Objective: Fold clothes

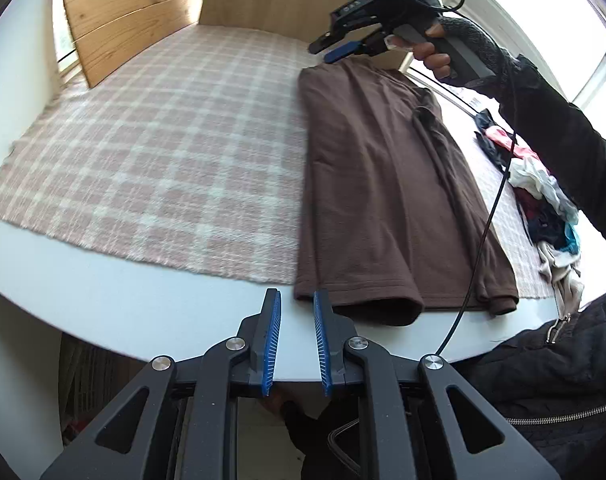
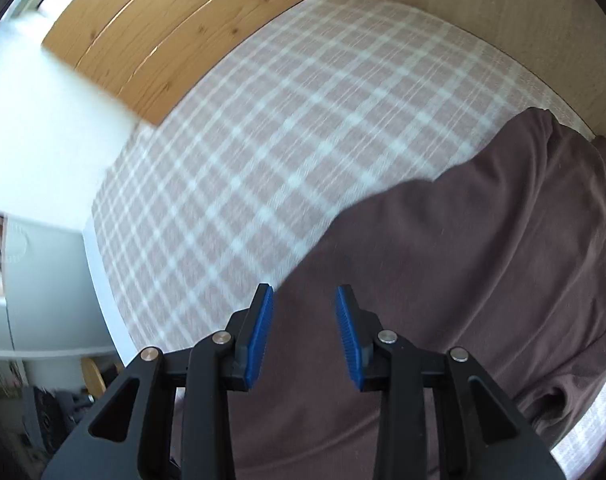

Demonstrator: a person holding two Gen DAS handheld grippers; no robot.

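A white table, spread with a pink-and-white checked cloth, fills the scene ahead of both claws. On it lies a brown garment, folded lengthwise into a long strip, its near hem just ahead and to the right of the left gripper and overhanging the cloth's edge onto bare table. A heap of unfolded clothes waits far to that claw's right, beside the person's dark sleeve.

The left gripper hangs over the table's near edge, its blue pads parted by a narrow gap with nothing between them. The right gripper, held in a gloved hand, hovers above the garment's far end; in its own view the jaws stand apart and empty, brown fabric directly beneath.

The step in hand appears to be a crosswise fold. Done well, each claw would likely pinch all layers at one end's corners together, lift low, and carry that end squarely over the other so the edges align.
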